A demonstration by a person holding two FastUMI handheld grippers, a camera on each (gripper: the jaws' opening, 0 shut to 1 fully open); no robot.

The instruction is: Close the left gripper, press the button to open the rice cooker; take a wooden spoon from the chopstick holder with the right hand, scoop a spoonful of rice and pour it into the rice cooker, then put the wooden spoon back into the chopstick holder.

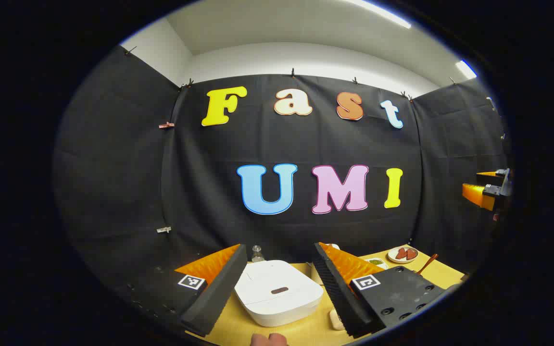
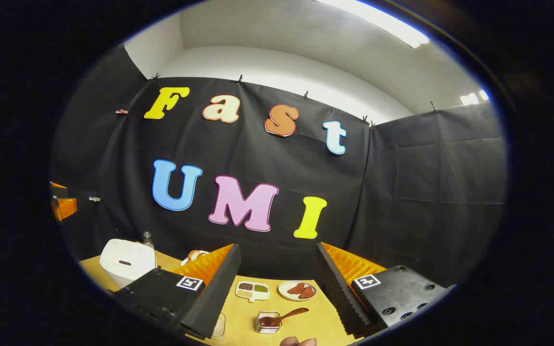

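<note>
Left tool (image 1: 277, 283): jaws standing well apart, nothing between them, hanging above the yellow surface (image 1: 306, 331). Framed in the gap, directly ahead and below, sits the white rounded-square rice cooker (image 1: 277, 293), lid down, with its small dark oval button (image 1: 279, 290) near the middle of the lid. Behind it, a small clear glass bottle (image 1: 257, 253) against the booth wall.

Right tool (image 2: 277, 288): jaws likewise apart and empty, held above the surface. Below its gap, a small clear square container (image 2: 267, 323) with a wooden spoon (image 2: 289, 315) resting in it, handle slanting up to the right; I take this for the chopstick holder. Beyond: a white divided dish of grains (image 2: 253, 290) and a small round plate with reddish slices (image 2: 297, 290). The cooker shows far left in the right gripper view.

Step in hand, by my reading: bring the left jaws together, then press the button. Lid not yet open.

To do well:
- Close the jaws fully first so the tips form one blunt point.
- Line that point over the oval before descending.
- Press straight down, not at a slant, or the tip may skid across the smooth lid.
- Keep the right tool back, out of the lid's swing.
</note>
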